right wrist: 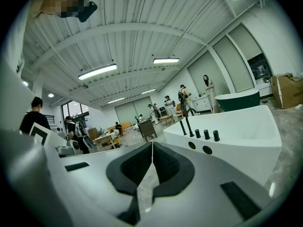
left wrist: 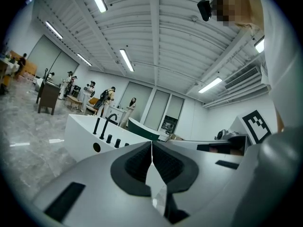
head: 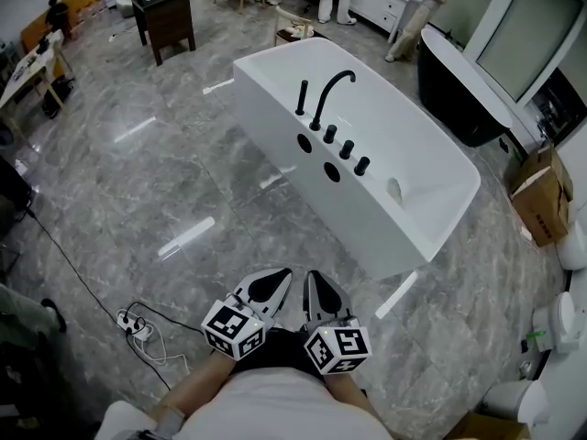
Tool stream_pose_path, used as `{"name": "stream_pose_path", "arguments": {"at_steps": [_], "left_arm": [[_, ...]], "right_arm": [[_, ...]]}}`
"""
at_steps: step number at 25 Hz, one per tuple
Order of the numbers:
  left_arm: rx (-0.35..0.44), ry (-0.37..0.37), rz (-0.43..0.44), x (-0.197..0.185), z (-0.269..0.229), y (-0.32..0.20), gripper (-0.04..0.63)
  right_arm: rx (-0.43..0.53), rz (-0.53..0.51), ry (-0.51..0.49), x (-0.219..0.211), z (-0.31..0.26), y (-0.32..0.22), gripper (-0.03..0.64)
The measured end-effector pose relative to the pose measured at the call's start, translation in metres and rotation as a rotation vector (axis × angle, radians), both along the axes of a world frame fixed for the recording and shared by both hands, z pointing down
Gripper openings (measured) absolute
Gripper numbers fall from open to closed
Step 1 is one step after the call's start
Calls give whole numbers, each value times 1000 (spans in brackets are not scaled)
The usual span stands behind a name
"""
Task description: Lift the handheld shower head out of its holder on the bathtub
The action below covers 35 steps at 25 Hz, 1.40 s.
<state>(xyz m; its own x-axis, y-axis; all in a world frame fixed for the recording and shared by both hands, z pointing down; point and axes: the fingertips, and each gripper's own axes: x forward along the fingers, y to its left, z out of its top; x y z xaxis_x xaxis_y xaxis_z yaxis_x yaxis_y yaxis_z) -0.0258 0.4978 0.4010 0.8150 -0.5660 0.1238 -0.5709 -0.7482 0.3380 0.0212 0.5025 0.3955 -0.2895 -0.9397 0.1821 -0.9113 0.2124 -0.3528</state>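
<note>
The handheld shower head (head: pixel 302 97) stands in its holder just beside the curved spout (head: pixel 335 88) on the bathtub (head: pixel 275 134) rim, so I judge I could seize or knock the wrong one. It is a slim, black, upright stick. My left claw (head: pixel 282 276) and right claw (head: pixel 312 278) are both closed together and empty, well apart from the bathtub.

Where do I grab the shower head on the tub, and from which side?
Probably its upper shaft: the shower head stands upright on the tub rim, a slim black stick. Come in level from the floor side, keeping away from the curved spout close beside it.
</note>
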Motion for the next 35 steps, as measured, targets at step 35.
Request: {"name": "stream_pose_path", "arguments": {"at_steps": [35], "left_arm": [[3,-10,-13,-5,-6,-171,12]], "right_arm": [[39,-33,14,-6,-9,-170,18]]}}
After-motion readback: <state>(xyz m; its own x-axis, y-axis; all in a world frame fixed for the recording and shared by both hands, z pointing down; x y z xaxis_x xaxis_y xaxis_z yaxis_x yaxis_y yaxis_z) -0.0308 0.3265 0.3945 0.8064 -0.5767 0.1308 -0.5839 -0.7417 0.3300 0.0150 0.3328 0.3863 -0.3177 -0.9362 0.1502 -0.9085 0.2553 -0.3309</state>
